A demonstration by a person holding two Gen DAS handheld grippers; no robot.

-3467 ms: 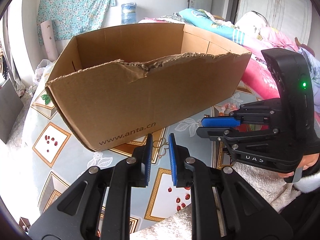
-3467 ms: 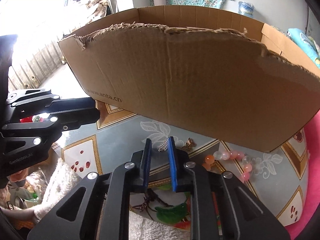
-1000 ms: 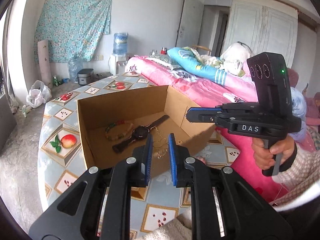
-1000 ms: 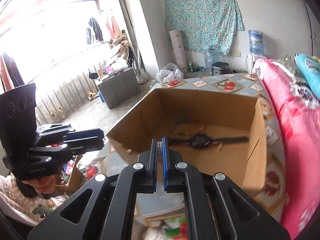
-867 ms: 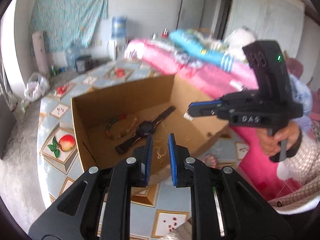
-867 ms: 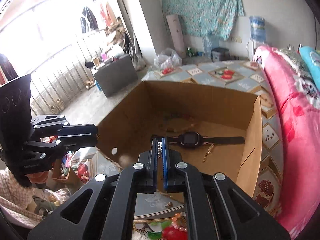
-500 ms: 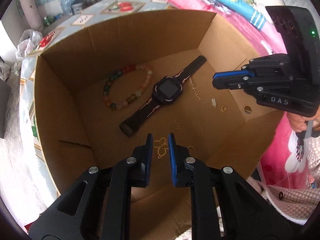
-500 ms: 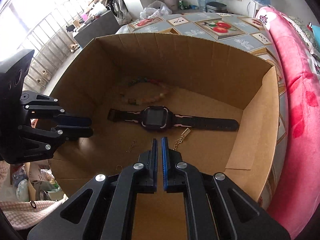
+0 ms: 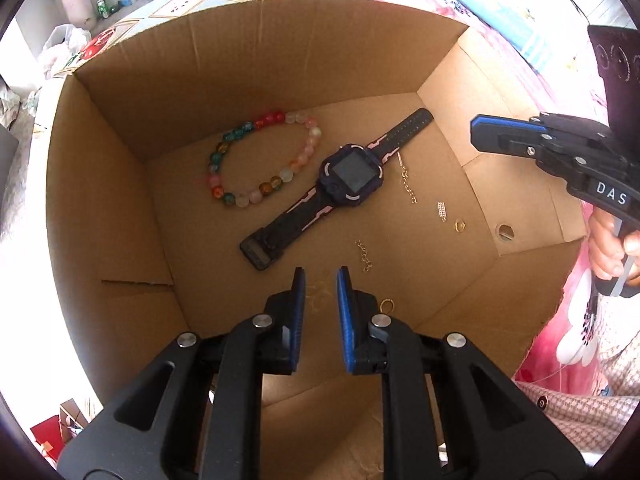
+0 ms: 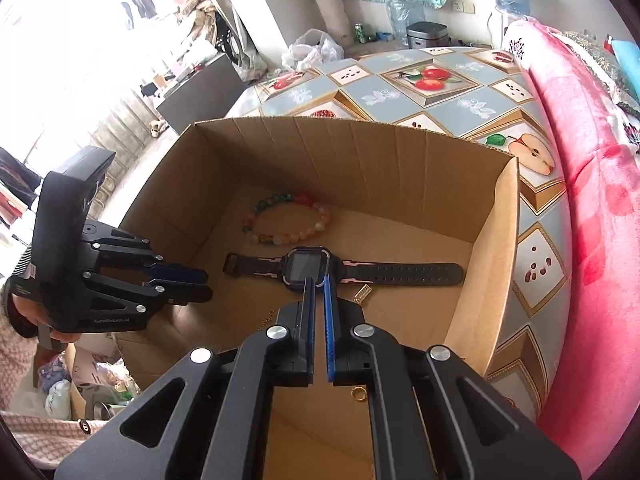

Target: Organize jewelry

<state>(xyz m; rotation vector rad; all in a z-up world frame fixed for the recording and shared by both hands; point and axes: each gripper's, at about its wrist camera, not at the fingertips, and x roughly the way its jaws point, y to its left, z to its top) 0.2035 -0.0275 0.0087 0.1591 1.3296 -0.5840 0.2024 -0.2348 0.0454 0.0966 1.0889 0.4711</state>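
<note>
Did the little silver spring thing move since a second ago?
Yes. It was pinched between the right gripper's fingers above the box edge. Now the silver piece lies on the box floor beside the watch.

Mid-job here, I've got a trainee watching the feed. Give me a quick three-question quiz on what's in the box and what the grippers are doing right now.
1. True or false: the beaded bracelet lies on the floor of the cardboard box.
2. What lies beside the bracelet, nearer the box's middle? A) a smartwatch B) a comb C) a spoon
3. Which gripper's jaws are closed together with nothing between them?

Key:
1. True.
2. A, the smartwatch.
3. The right gripper; the left gripper shows a gap, with a fine gold piece in it.
</note>
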